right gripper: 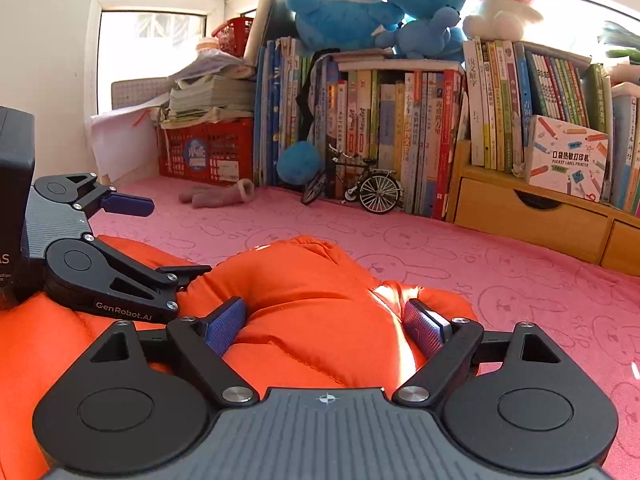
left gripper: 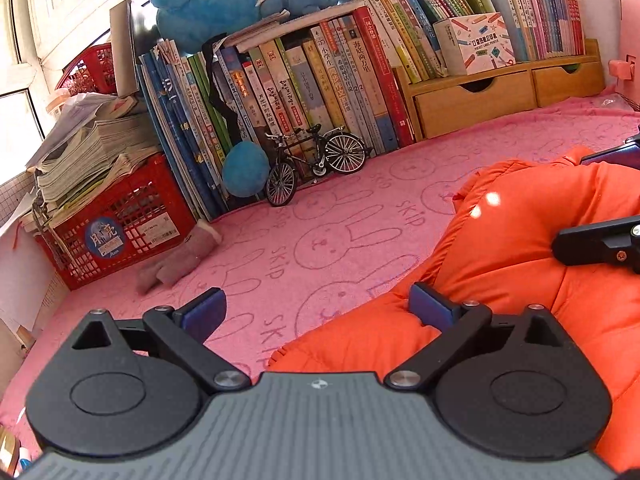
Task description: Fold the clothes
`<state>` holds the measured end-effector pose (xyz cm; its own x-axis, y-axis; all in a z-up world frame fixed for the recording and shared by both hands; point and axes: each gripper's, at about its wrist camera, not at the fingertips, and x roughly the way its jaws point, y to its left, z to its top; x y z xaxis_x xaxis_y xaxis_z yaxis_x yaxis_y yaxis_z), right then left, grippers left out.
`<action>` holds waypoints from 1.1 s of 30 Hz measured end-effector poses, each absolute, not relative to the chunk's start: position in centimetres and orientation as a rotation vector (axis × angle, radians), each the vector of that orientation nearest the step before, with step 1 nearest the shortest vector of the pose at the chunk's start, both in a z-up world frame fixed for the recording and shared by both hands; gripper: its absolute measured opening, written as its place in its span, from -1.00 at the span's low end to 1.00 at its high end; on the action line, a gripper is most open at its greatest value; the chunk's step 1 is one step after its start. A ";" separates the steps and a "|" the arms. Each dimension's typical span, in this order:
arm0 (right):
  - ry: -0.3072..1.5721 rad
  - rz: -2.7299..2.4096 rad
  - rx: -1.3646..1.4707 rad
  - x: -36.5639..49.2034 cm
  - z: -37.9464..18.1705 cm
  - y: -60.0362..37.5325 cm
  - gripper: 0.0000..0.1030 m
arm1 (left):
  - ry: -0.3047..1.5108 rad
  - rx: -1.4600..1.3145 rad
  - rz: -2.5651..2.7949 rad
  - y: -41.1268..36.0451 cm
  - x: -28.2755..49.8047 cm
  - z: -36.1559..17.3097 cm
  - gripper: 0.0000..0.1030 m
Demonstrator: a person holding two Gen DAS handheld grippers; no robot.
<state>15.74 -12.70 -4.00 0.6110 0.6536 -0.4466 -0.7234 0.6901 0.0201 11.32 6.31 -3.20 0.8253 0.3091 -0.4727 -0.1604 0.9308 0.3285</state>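
Observation:
A puffy orange jacket (left gripper: 520, 264) lies bunched on the pink rabbit-print cloth (left gripper: 320, 240). My left gripper (left gripper: 318, 310) is open wide at the jacket's left edge. Its right finger (left gripper: 432, 308) rests against the orange fabric and its left finger (left gripper: 204, 312) hangs over the bare cloth. My right gripper (right gripper: 324, 328) is open, low over the jacket (right gripper: 312, 300), and a puffed fold bulges up between its blue pads (right gripper: 224, 328). In the right wrist view the left gripper (right gripper: 160, 236) shows at the left, jaws apart. In the left wrist view the right gripper (left gripper: 570, 200) reaches in from the right edge.
A wall of upright books (left gripper: 320, 80) lines the back, with a model bicycle (left gripper: 316, 164) in front. A red crate (left gripper: 120, 232) under stacked papers stands at left, with a pinkish knit item (left gripper: 176, 264) beside it. Wooden drawers (right gripper: 532, 220) sit at right.

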 end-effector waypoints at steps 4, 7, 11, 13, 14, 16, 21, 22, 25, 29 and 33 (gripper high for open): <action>0.474 0.809 -0.151 16.2 -4.3 -12.7 0.67 | 0.538 0.276 0.261 6.3 11.2 -3.8 0.95; 0.495 0.810 -0.155 16.5 -4.4 -12.5 0.68 | 0.547 0.276 0.258 6.4 11.3 -4.0 0.95; 0.509 0.806 -0.158 16.7 -4.5 -12.3 0.69 | 0.553 0.270 0.258 6.5 11.5 -4.1 0.95; 0.508 0.801 -0.160 16.6 -4.6 -12.2 0.69 | 0.551 0.271 0.260 6.5 11.4 -4.1 0.95; 0.504 0.798 -0.161 16.5 -4.5 -12.2 0.69 | 0.551 0.269 0.260 6.5 11.4 -4.1 0.95; 0.496 0.798 -0.156 16.4 -4.5 -12.3 0.70 | 0.549 0.263 0.257 6.6 11.4 -4.0 0.96; 0.437 0.683 -0.158 14.3 -2.8 -13.1 0.90 | 0.554 0.234 0.254 7.0 11.4 -3.9 0.97; 0.415 0.639 -0.145 13.4 -2.2 -13.7 0.92 | 0.555 0.227 0.253 7.1 11.4 -3.9 0.97; 0.306 0.588 -0.098 8.8 -0.6 -16.4 0.95 | 0.552 0.215 0.254 7.2 11.3 -3.9 0.98; 0.138 0.592 -0.217 -0.1 -0.6 -18.6 1.00 | 0.544 0.215 0.261 7.2 11.2 -3.9 0.98; 0.094 0.665 -0.351 -6.7 -2.1 -18.3 1.00 | 0.539 0.214 0.271 7.1 11.1 -3.9 0.98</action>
